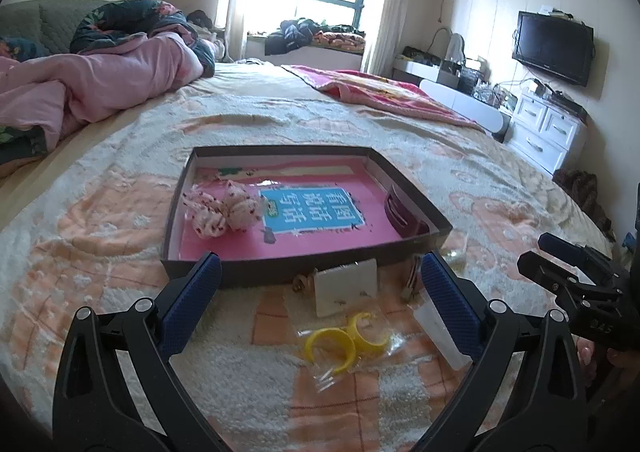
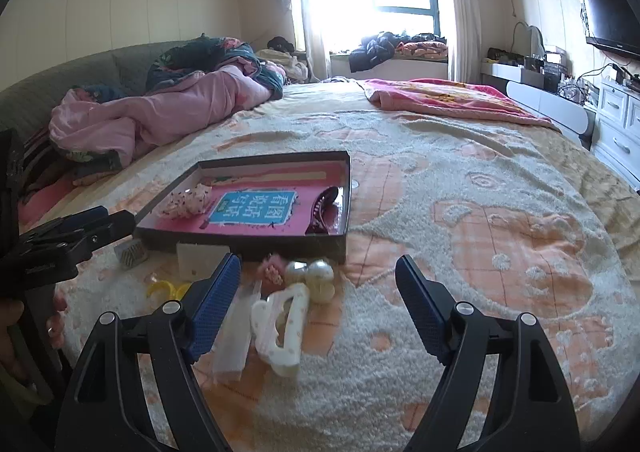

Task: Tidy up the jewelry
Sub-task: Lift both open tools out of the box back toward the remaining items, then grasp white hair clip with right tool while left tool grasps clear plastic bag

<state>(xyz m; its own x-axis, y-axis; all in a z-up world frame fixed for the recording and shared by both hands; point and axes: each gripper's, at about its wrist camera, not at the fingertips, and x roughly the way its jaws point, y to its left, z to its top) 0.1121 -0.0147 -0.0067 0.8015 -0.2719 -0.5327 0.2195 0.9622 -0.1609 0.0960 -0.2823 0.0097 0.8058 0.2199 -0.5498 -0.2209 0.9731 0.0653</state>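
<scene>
Right, both of my grippers are empty and spread wide. My left gripper (image 1: 320, 284) hangs low over the blanket (image 1: 120, 252), nothing between the pads. My right gripper (image 2: 318, 284) does the same, jaws well apart, nothing clamped.

The dark tray (image 1: 400, 168) sits flat on the bed in front of me; I read it as the drop spot. Already in it: a pink scrunchie (image 1: 224, 208) near the left wall and a dark red hair claw (image 1: 402, 212) against the right wall, both on a pink book that lines the bottom.

The loose pieces lie just outside the tray's near wall, within easy reach:
- yellow hoop earrings (image 1: 344, 340) in a clear bag, below my left jaws
- white card (image 1: 346, 286) touching the tray's wall
- white hair clip (image 2: 282, 328) and two pearl balls (image 2: 316, 276), between my right pads as seen from the right wrist

My guess: left goes for the earrings, right for the clip. The bag is thin and slippery, so pinch its bulk, not an edge.
</scene>
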